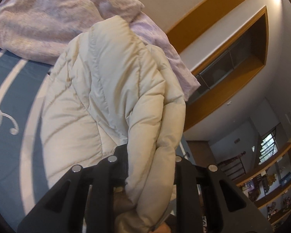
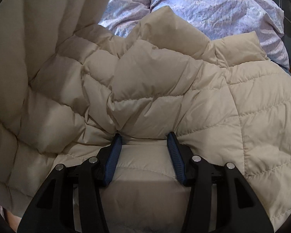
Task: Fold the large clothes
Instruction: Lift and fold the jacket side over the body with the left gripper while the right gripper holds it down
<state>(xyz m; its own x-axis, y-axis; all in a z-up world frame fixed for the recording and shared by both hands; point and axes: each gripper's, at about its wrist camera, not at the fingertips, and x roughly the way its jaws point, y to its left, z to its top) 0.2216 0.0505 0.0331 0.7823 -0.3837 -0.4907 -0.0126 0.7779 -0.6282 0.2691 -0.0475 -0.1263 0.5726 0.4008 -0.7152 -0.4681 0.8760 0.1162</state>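
A cream quilted puffer jacket [image 1: 99, 89] lies on a bed, with one part lifted. My left gripper [image 1: 149, 167] is shut on a thick fold of the jacket that fills the gap between its fingers and hides the pads. In the right wrist view the jacket [image 2: 164, 81] fills most of the frame. My right gripper [image 2: 144, 136] is open, its blue pads [image 2: 114, 155] pressed against the jacket with a puffy panel lying between them. The fingertips sink into the fabric.
A crumpled lilac duvet [image 1: 48, 13] lies behind the jacket and also shows in the right wrist view [image 2: 213, 5]. The blue bedspread with white curved stripes [image 1: 11, 81] lies to the left. Wooden wall shelves [image 1: 271, 186] and a wood-framed recess [image 1: 232, 62] stand to the right.
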